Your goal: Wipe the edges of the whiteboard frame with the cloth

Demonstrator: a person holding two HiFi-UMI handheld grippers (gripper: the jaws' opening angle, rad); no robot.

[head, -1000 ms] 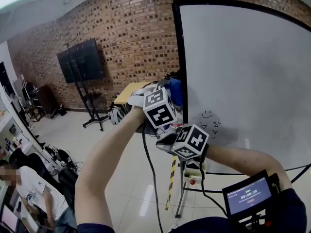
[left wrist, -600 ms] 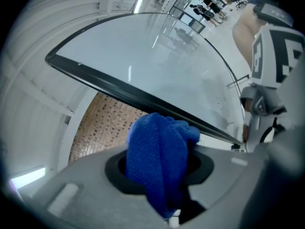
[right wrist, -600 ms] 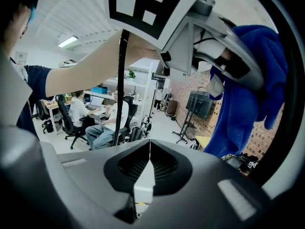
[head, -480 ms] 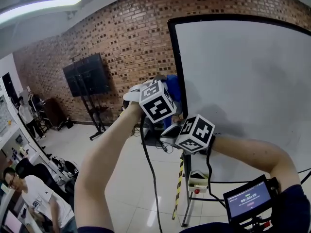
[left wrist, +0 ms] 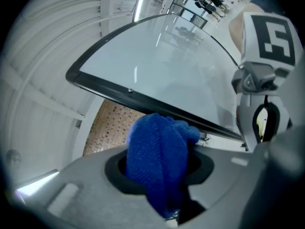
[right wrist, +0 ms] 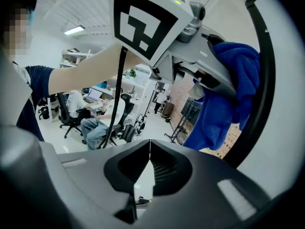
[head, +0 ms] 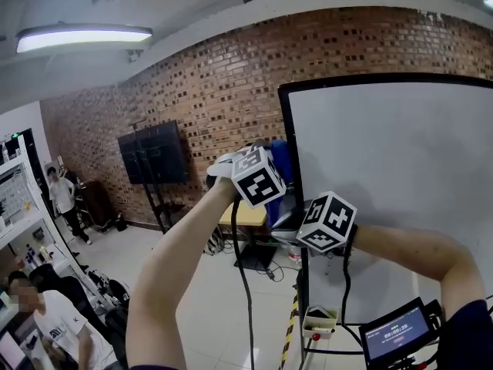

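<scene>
Your left gripper (left wrist: 160,176) clamps the blue cloth (left wrist: 159,151) at the centre of the head view, bunched just beside the left edge of the black whiteboard frame (head: 286,133). Your right gripper (right wrist: 149,168), just below and to its right, has its jaws pressed together, empty.

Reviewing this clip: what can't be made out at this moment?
- Left gripper view: pad faces of the left gripper, covered by the cloth.
- Head view: whether cloth meets whiteboard frame, behind a marker cube.
- Head view: screen print, too small.
- Head view: frame's right side, cut off by the picture edge.
</scene>
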